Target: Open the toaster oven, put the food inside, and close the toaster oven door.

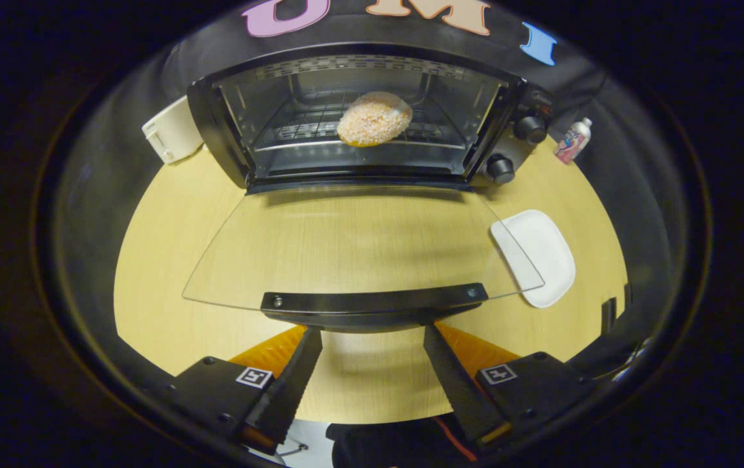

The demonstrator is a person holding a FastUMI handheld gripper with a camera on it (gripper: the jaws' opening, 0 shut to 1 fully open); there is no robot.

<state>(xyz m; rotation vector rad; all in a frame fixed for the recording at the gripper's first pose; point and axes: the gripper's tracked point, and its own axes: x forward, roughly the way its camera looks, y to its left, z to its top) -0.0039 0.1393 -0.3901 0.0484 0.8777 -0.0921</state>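
My gripper [372, 338] sits wide open, holding nothing, fingertips just under the door handle [372, 304]. One glass door [352, 240] lies flat ahead; one white plate [540, 250] sits beside it. Beyond, one toaster oven [216, 123], one breaded patty [373, 119] on its rack.

No readable text on any object.
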